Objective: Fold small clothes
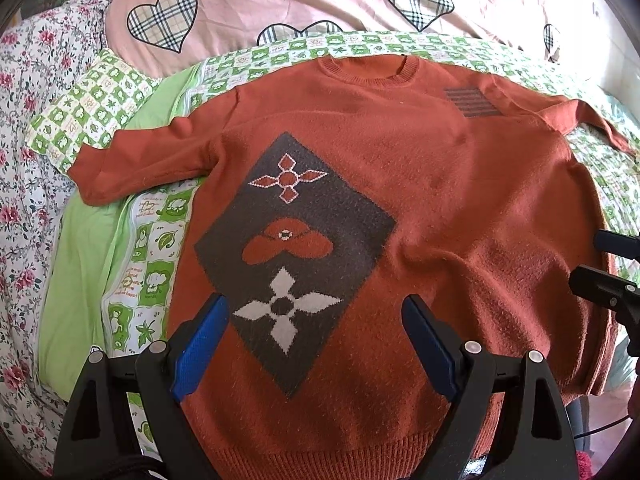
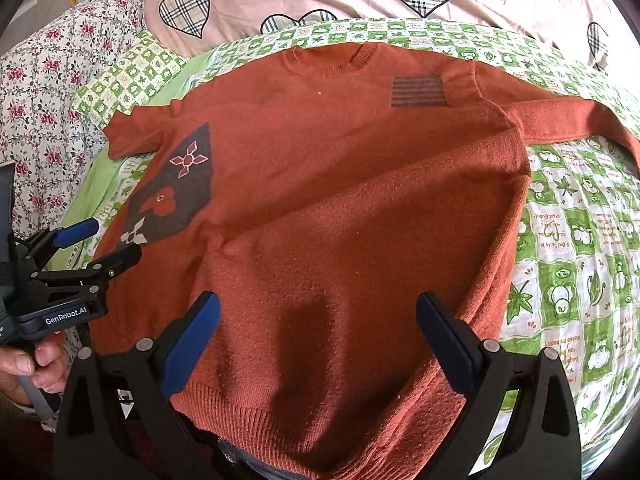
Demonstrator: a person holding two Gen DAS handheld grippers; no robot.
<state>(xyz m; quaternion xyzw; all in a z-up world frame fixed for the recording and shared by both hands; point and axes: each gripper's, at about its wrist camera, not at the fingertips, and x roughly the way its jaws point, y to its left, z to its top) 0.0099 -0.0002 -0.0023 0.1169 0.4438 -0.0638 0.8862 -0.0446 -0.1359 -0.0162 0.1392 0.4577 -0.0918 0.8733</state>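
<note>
An orange-red knit sweater [image 1: 420,168] with a dark diamond patch [image 1: 292,240] lies face up on the bed, neck away from me, both sleeves spread out. It also shows in the right wrist view [image 2: 340,184], with its right side wrinkled and raised. My left gripper [image 1: 316,308] is open above the hem near the diamond and holds nothing. My right gripper [image 2: 318,304] is open above the hem on the sweater's right half and holds nothing. The left gripper also shows in the right wrist view [image 2: 100,240], and the right gripper shows at the left wrist view's right edge [image 1: 600,260].
The sweater rests on a green-and-white checked cover [image 2: 572,240]. A pink quilt with plaid hearts [image 1: 280,4] lies behind it. A floral sheet [image 1: 24,184] and a plain green cloth [image 1: 80,240] lie to the left.
</note>
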